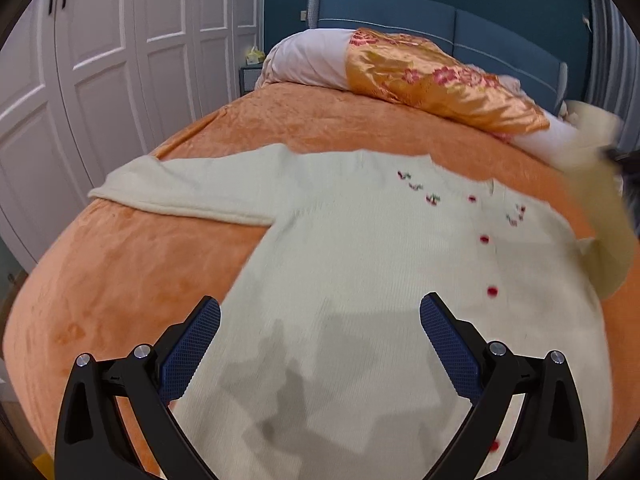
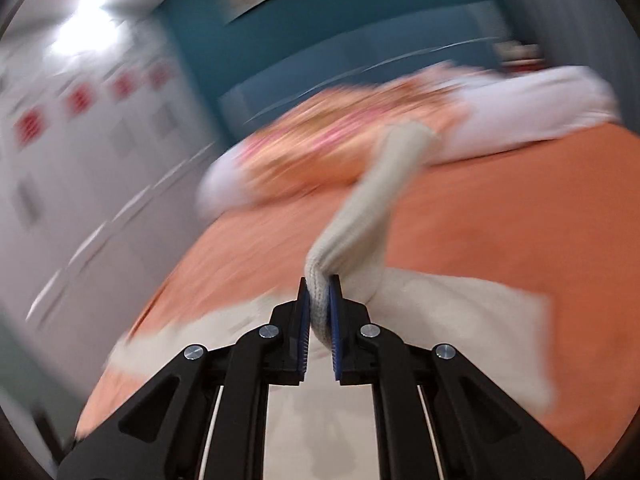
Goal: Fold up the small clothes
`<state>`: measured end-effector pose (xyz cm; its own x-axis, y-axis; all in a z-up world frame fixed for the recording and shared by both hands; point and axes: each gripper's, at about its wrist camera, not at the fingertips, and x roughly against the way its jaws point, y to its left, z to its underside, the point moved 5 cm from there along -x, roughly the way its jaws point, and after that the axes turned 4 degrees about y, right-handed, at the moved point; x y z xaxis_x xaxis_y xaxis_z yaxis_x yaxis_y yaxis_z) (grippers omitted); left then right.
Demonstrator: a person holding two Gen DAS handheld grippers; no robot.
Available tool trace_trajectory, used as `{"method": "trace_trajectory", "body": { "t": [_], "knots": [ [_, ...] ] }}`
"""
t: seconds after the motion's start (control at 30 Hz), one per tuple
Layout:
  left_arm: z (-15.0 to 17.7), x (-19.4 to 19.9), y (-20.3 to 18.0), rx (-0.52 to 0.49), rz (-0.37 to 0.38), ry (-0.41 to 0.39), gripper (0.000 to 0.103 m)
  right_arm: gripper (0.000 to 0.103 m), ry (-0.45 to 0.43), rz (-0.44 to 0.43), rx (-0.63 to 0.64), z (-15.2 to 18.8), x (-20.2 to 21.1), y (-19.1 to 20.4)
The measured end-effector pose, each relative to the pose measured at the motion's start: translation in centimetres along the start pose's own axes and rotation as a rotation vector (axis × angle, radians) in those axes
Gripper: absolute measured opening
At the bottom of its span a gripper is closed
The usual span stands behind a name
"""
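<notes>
A small cream knitted cardigan [image 1: 360,248] with red buttons and tiny embroidered flowers lies spread on an orange bedspread [image 1: 120,280]. Its left sleeve [image 1: 180,188] stretches flat toward the left. My left gripper [image 1: 320,312] hovers open above the lower body of the cardigan, nothing between its blue pads. In the blurred right wrist view my right gripper [image 2: 319,284] is shut on the cardigan's right sleeve [image 2: 372,208], which rises lifted and bunched beyond the fingertips. That raised sleeve [image 1: 600,184] also shows blurred at the right edge of the left wrist view.
A pile of bedding, white [image 1: 308,56] and orange floral satin [image 1: 440,80], lies at the head of the bed before a blue headboard [image 1: 440,20]. White wardrobe doors [image 1: 100,60] stand along the left. The bed's edge falls away at the left.
</notes>
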<state>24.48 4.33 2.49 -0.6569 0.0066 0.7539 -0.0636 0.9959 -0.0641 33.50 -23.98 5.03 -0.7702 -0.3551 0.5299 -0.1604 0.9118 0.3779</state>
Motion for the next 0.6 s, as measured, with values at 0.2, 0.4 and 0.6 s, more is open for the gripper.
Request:
{"method": "trace_trajectory", "body": {
  "t": [0.2,0.4,0.6],
  "knots": [
    [-1.6,-3.3,0.2,0.089,0.084,0.065,0.098,0.011,0.324,-0.016,0.139,10.8,-12.2,7.6],
    [-2.3,-8.0,-1.1,0.149,0.188,0.173,0.098,0.046,0.206,-0.010,-0.039,12.5,-4.6,2.1],
    [-2.7,-12.0,-3.2,0.236,0.280,0.266,0.096,0.047,0.149,0.159,-0.255,13.0,2.0,-8.9]
  ]
}}
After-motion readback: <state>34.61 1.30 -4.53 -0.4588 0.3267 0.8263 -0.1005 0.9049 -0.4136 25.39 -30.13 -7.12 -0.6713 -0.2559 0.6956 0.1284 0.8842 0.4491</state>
